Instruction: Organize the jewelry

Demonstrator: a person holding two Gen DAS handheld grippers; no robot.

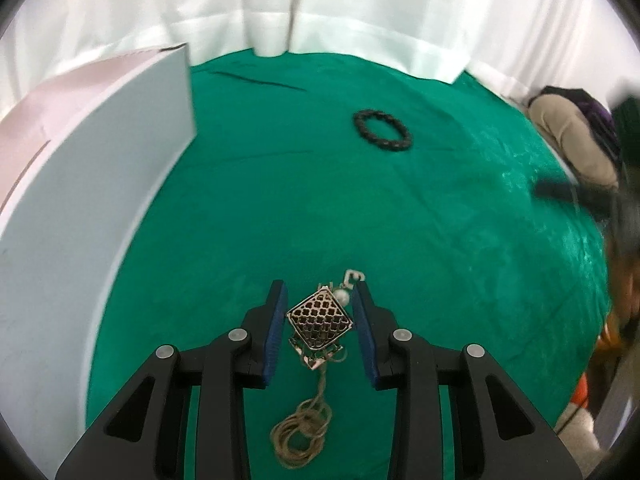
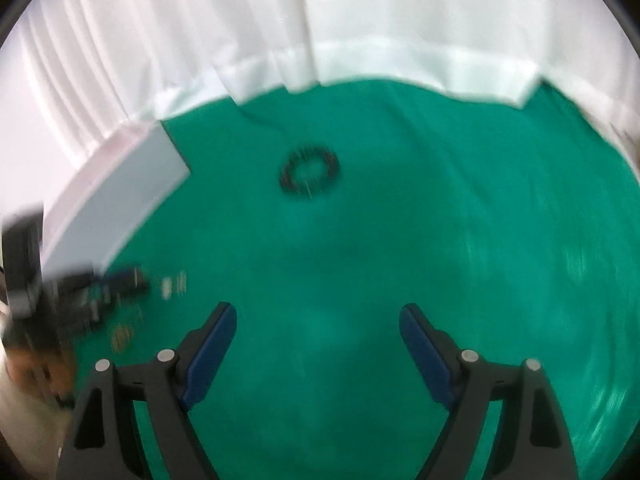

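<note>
Green velvet cloth [image 1: 400, 208], white curtain [image 1: 360, 8] behind, beige bag [image 1: 568, 136]

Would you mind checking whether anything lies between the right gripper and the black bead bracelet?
Nothing visible does: only bare green cloth lies between the open right gripper and the black bead bracelet, though this view is blurred.

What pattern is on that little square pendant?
The pendant has gold openwork lattice of clover-like cutouts, clearest in the left wrist view.

Right wrist view, motion-blurred throughout: black bead bracelet [image 2: 309, 175] smeared; left gripper [image 2: 116, 284] and nearby pale items indistinct. White box [image 1: 80, 184] cut off at left edge. Dark shapes [image 1: 580, 148] at right edge, left wrist view: unidentifiable.
</note>
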